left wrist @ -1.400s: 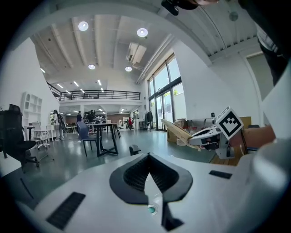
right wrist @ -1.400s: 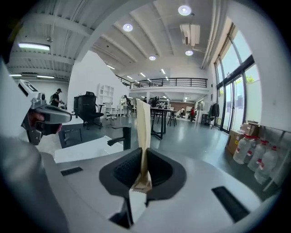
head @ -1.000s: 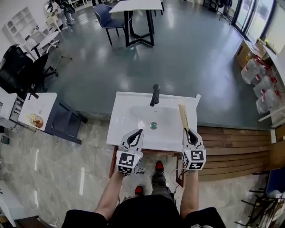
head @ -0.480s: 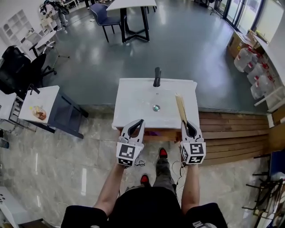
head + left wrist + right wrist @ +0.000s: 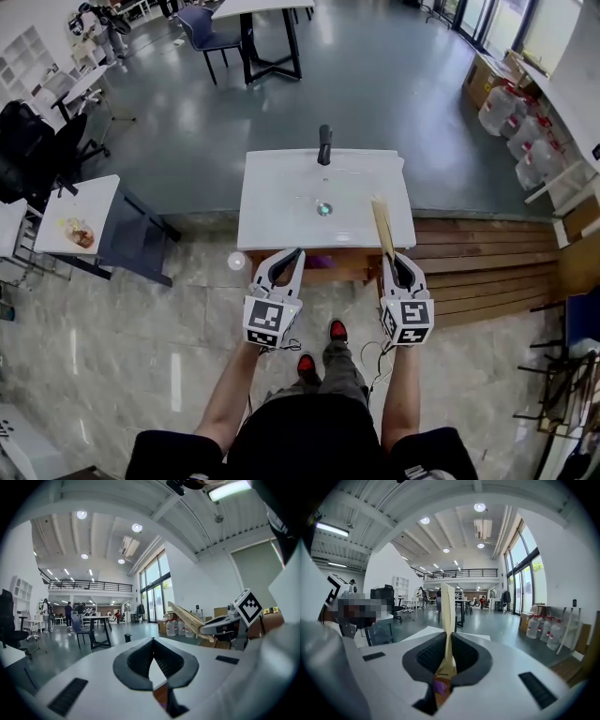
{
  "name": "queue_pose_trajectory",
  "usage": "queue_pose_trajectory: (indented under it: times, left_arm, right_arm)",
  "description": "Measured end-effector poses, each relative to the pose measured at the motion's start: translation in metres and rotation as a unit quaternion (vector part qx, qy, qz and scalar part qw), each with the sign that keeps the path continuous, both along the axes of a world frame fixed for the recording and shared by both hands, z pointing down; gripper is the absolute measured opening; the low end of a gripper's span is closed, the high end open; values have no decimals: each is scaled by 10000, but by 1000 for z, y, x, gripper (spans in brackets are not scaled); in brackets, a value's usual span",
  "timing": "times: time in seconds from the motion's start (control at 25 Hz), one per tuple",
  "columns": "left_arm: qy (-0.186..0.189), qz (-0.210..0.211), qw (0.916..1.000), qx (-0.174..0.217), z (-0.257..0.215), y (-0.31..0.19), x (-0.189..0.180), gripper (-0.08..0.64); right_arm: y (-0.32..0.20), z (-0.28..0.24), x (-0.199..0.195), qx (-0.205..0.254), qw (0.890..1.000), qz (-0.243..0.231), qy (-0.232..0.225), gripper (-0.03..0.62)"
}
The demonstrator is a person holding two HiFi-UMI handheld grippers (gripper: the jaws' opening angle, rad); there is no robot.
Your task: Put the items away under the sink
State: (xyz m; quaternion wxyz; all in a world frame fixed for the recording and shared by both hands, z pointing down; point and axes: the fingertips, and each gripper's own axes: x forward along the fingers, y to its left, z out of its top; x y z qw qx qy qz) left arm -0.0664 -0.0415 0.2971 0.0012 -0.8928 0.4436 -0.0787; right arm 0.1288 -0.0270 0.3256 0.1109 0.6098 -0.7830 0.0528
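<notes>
A white sink [image 5: 272,220] with a black faucet [image 5: 324,145] stands ahead in the head view, on a wooden cabinet [image 5: 349,266]. My right gripper [image 5: 392,259] is shut on a long flat wooden board [image 5: 382,223], whose far end reaches over the sink's right front corner. Seen from the right gripper view, the board [image 5: 448,616] rises edge-on from between the pads of that gripper [image 5: 447,641]. My left gripper [image 5: 292,255] hangs level just in front of the sink, shut and empty. In the left gripper view its jaws [image 5: 153,643] meet at the tips, and the board [image 5: 187,618] shows at right.
Wooden steps [image 5: 487,272] run along the right of the sink. Water jugs [image 5: 511,117] stand at the far right. A small white table [image 5: 80,220] and a dark panel [image 5: 136,248] are at left. A round white thing [image 5: 236,261] lies on the floor by the cabinet's left corner.
Both grippers have drawn back from above the sink's front edge to in front of it. The sink now lies farther ahead, and the board stays gripped.
</notes>
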Motion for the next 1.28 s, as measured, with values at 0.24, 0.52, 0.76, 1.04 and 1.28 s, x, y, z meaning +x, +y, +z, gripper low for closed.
queue_pose_trajectory:
  times: [0.24,0.52,0.76,1.04,1.28]
  left_arm:
    - [60,-33,9998,-190,17,9,-2,6]
    - [14,-149,9986,-509,55,19,-3,6]
    - [-32,-237,9959,-873,97,24,3,6]
    - [-11,-417,9937,-1041,140,22,9,6]
    - [-23,-638,9910,-1175,185,22,2,6]
  right_arm:
    - [18,25,-1,-256,9997,30,-15,51]
    - [32,62,-7,-602,9981,-106,-83,51]
    - [34,100,-3,-886,9957,-222,-145,51]
    - [32,156,1,-1210,9918,-338,-236,51]
    - [42,218,-6,-1504,9868,-506,-332,51]
